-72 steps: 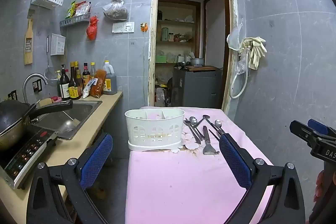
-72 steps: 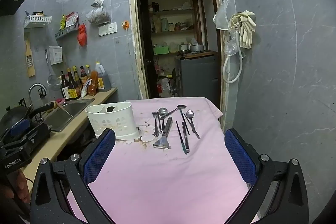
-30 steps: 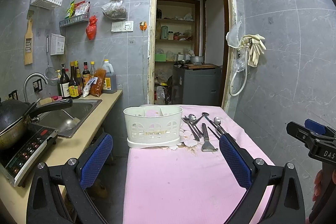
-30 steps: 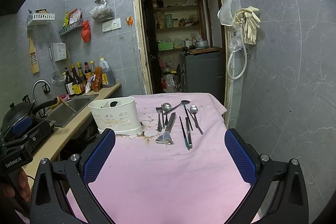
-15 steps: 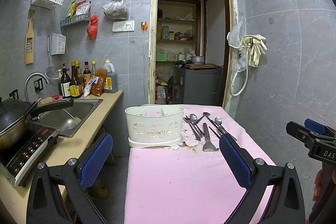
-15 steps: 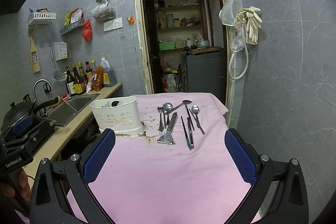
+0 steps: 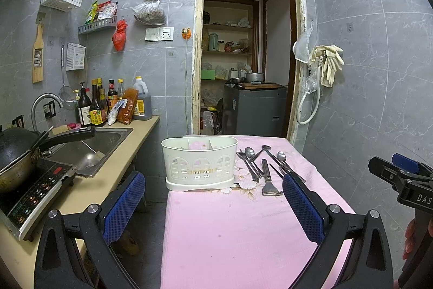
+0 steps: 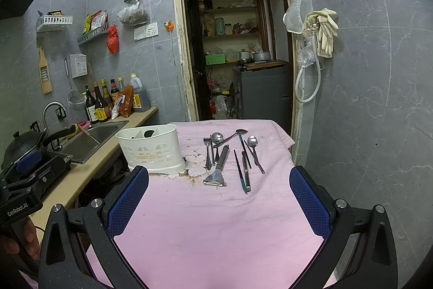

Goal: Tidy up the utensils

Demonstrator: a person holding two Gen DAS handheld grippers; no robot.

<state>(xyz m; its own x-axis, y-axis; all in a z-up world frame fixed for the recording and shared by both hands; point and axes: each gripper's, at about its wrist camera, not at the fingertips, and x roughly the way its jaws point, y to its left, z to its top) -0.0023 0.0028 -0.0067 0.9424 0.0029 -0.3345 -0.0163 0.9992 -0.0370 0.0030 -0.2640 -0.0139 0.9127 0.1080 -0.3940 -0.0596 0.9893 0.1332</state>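
both views nudged closer | pink tablecloth | grey-tiled kitchen

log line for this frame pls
left gripper: open, empty | right gripper: open, empty | metal utensils: loose on pink cloth | white plastic caddy: unfilled

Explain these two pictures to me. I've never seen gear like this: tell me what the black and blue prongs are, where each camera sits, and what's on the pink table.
There is no robot here: a person holds a two-finger gripper in each hand. Each picture comes from a fisheye camera on one gripper, looking forward between its blue-padded fingers. The left gripper and right gripper are both open and hold nothing. On the pink tablecloth stands a white caddy, and beside it lie loose utensils: a fork, spoons, a peeler and chopsticks.
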